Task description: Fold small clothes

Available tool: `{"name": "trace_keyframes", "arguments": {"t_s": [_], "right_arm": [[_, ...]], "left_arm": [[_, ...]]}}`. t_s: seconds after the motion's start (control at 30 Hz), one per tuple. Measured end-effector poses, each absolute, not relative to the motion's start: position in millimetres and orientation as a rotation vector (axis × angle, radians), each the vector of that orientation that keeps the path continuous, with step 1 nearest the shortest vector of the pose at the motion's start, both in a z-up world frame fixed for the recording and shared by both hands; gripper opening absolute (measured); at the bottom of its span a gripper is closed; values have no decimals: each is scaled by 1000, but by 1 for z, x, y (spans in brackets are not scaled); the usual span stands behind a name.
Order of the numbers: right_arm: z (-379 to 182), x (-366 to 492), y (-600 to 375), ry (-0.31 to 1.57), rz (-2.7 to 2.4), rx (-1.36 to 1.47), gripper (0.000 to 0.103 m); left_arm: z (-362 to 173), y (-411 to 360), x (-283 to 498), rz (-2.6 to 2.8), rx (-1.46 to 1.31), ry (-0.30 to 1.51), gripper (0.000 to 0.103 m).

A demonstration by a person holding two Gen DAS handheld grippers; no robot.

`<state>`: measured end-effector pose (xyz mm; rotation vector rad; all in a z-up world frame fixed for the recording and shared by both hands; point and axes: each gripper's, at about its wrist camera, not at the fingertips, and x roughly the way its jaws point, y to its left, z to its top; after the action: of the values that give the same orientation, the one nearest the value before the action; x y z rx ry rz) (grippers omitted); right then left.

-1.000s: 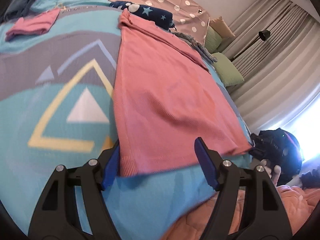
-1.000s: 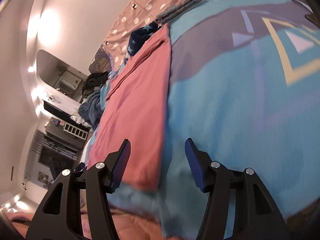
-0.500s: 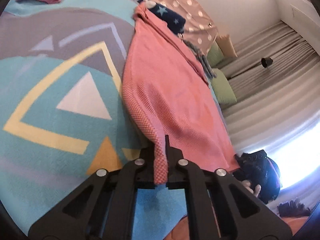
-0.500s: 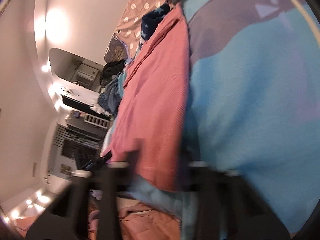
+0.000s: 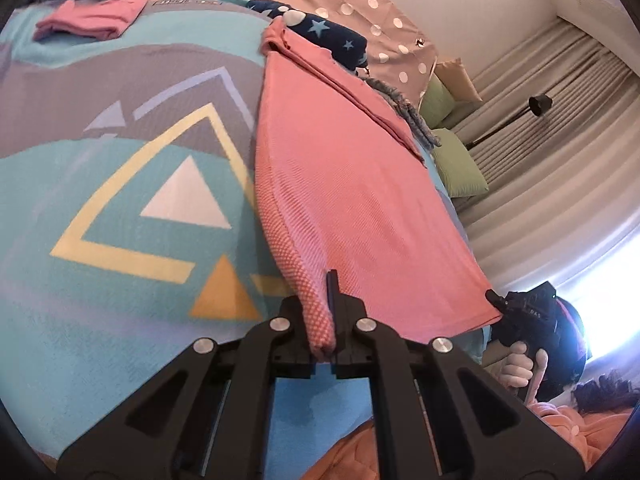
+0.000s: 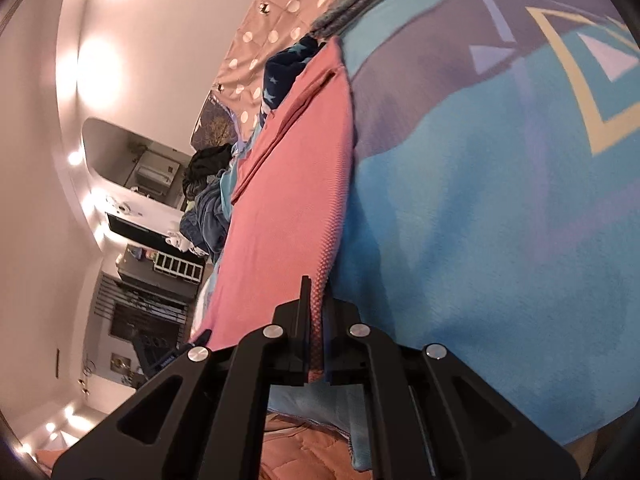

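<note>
Left wrist view: the left hand-held gripper point(image 5: 330, 312), whose jaws stood apart around the near hem a second ago, is now clamped on the near left corner of the pink garment point(image 5: 352, 208), with a fold of waffle-knit cloth bunched between the pads. The right hand-held gripper point(image 6: 316, 340) has likewise gone from apart to clamped, pinching the other near corner of the same garment point(image 6: 288, 208); in the left wrist view it shows at the garment's near right corner point(image 5: 520, 308), gripped by a hand point(image 5: 520, 368). The garment lies spread lengthwise on the bed, its far end reaching a navy star-print cloth point(image 5: 328, 36). The bed carries a turquoise blanket point(image 5: 100, 320) with yellow and white triangles; a folded pink piece point(image 5: 92, 20) sits far left on it. Green pillows point(image 5: 456, 160), a polka-dot cover point(image 5: 352, 0) and pleated curtains point(image 5: 560, 140) lie beyond to the right.
</note>
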<state>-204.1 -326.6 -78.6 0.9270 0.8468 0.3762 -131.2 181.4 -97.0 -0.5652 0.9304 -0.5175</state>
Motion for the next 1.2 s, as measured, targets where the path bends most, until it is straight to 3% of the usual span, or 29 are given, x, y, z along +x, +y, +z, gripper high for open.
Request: {"name": "trace_keyframes", "arguments": {"t_s": [0.3, 0.67, 0.8, 1.2], "right_arm": [[-44, -195, -327, 684, 534, 984, 5], [64, -242, -344, 312, 604, 850, 5], [66, -241, -339, 348, 531, 751, 5], [24, -178, -344, 460, 482, 839, 5]], "left_arm": [[-47, 182, -127, -585, -653, 746, 4], [67, 171, -188, -673, -543, 444, 4], [66, 159, -181, -663, -486, 482, 4], [26, 163, -120, -585, -578, 604, 4]]}}
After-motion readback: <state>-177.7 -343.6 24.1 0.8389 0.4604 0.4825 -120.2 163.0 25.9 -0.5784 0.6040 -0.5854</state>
